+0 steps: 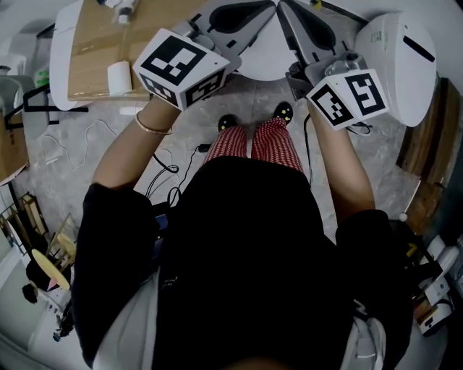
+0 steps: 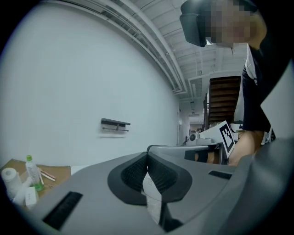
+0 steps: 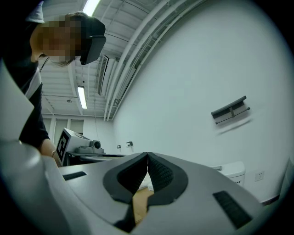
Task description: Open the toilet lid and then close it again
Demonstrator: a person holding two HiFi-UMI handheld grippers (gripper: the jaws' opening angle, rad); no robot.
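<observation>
In the head view both grippers are held side by side in front of me, noses nearly meeting at the top centre. My left gripper [image 1: 269, 7] is shut with nothing in it, and its own view shows the dark pads [image 2: 133, 176] pressed together at the tip [image 2: 147, 153]. My right gripper [image 1: 283, 7] is shut and empty as well [image 3: 147, 155]. A white rounded toilet body [image 1: 401, 61] with its lid down stands at the upper right, apart from both grippers. Its white tank [image 3: 234, 170] shows low on the right of the right gripper view. Neither gripper touches it.
Another white rounded surface [image 1: 264, 65] lies under the gripper noses, ahead of my feet [image 1: 228, 123]. On the left, a white table [image 1: 61, 58] carries cardboard, a paper roll [image 1: 118, 78] and a bottle [image 2: 32, 172]. Cables [image 1: 170, 173] trail on the floor. A wall shelf [image 2: 115, 124] hangs ahead.
</observation>
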